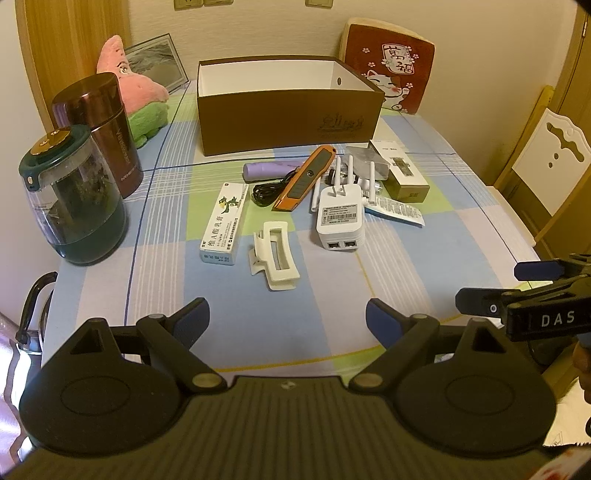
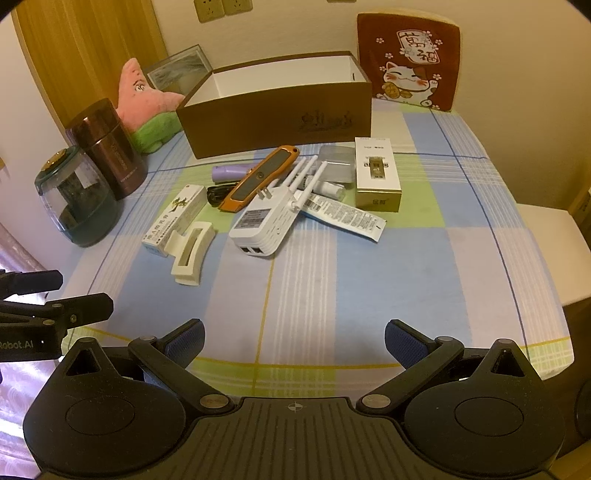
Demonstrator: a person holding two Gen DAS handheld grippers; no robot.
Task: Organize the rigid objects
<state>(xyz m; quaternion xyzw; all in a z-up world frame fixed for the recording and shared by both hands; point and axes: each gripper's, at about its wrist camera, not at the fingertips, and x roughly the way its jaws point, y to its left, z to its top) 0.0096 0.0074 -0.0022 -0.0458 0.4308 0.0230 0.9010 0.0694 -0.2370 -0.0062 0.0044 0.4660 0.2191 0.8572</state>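
Hovering wide open, empty: left gripper (image 1: 287,320), right gripper (image 2: 294,339). Hair clip (image 1: 275,254) at 12 o'clock, light, rigid, slick; pinch mid-body.

Warm yellowish light falls on cream walls (image 2: 498,55), with wall sockets (image 2: 223,8) high on the far wall and a wooden door frame (image 1: 66,40) at far left. A table covered by a blue, green and white checked cloth (image 2: 424,258) fills the middle. A chair with a red lucky-cat cushion (image 2: 410,62) stands at its far side, and a white chair back (image 1: 550,155) at right.
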